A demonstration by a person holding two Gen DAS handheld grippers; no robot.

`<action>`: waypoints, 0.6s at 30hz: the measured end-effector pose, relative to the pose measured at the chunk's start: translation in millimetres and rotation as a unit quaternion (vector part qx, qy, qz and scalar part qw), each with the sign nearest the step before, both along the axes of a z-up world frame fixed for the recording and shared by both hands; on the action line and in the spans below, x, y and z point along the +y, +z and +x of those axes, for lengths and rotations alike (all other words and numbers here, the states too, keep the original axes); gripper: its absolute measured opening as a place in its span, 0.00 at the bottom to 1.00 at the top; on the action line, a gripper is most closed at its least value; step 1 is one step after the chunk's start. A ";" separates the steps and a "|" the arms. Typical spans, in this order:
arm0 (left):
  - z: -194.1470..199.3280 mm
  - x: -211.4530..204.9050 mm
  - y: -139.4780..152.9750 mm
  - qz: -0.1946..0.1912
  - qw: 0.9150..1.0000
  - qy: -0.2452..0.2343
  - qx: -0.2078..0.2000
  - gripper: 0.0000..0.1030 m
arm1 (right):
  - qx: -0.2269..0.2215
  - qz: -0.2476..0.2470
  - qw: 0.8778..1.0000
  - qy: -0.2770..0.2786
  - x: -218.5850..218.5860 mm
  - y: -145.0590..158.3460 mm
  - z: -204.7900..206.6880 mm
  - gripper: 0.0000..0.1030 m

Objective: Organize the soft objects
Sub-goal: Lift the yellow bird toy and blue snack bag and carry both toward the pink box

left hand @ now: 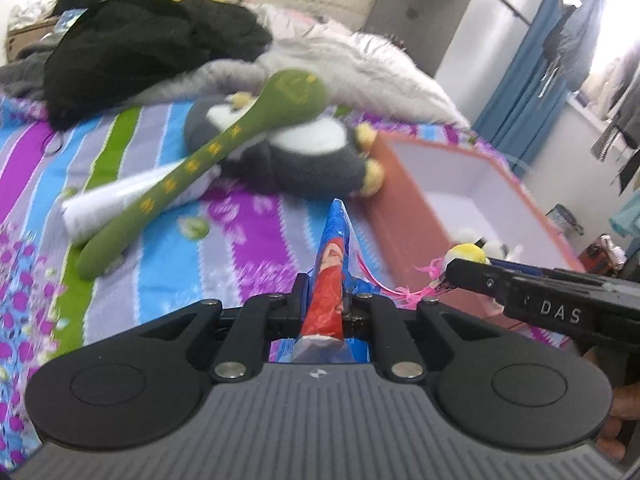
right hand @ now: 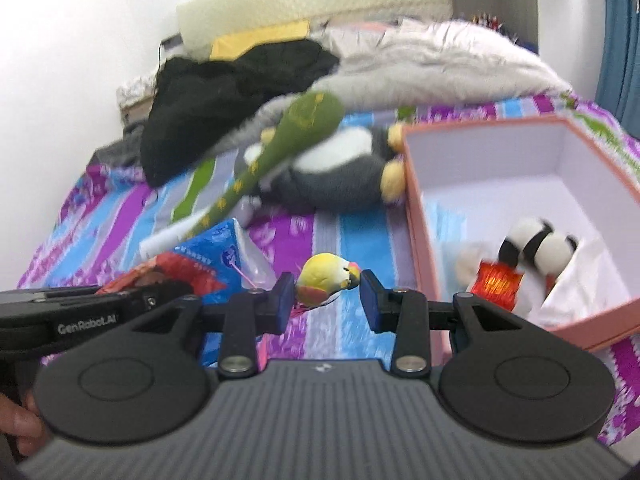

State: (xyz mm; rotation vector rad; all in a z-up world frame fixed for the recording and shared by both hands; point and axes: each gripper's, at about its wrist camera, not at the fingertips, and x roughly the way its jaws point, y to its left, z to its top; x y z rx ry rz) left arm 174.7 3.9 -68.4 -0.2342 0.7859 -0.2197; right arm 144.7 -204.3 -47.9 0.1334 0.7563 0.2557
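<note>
Left gripper (left hand: 325,300) jaws nearly shut on thin foil packet (left hand: 330,276), right gripper (right hand: 326,294) jaws part-open w/ bird toy (right hand: 326,276) btwn them, touching left pad only, gap at beak side: bird may drop before reaching pink box (right hand: 416,208).

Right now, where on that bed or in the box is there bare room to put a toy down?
Free: the striped sheet between the blue snack packet and the pink box, and the box's far half. Crowded: the box's near corner, with the panda toy, and the sheet beyond, where the green plush club lies over the grey penguin plush.
</note>
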 end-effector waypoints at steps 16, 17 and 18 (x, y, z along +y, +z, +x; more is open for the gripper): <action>34.6 -49.5 97.1 -0.006 0.995 -0.040 -0.088 0.12 | -0.105 0.000 0.994 -0.033 -36.3 79.1 12.4 0.38; 37.1 -53.2 100.7 -0.008 0.995 -0.043 -0.090 0.12 | -0.110 -0.002 0.993 -0.035 -39.2 82.1 14.7 0.38; 39.2 -56.6 104.6 -0.009 0.995 -0.046 -0.092 0.12 | -0.114 -0.003 0.993 -0.037 -42.7 85.1 16.8 0.38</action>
